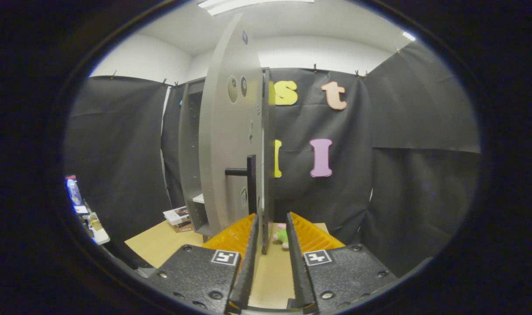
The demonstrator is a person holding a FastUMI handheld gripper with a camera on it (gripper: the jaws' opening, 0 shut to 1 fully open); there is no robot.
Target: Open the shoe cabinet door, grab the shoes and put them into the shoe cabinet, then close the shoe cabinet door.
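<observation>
Single fisheye cam riding on the gripper (271,227), looking forward along its two fingers, level and low over the wooden table (161,243). Very close to the cabinet door (231,144), seen nearly edge-on, its free edge standing in the gap between the parted fingers. Cabinet (190,153) left of the door.

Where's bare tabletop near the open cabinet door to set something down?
Bare tan wooden tabletop lies left of the gripper, before the stacked books. It is crowded ahead: the grey cabinet door's edge stands between the open fingers, a green-and-pink toy just beyond.
</observation>
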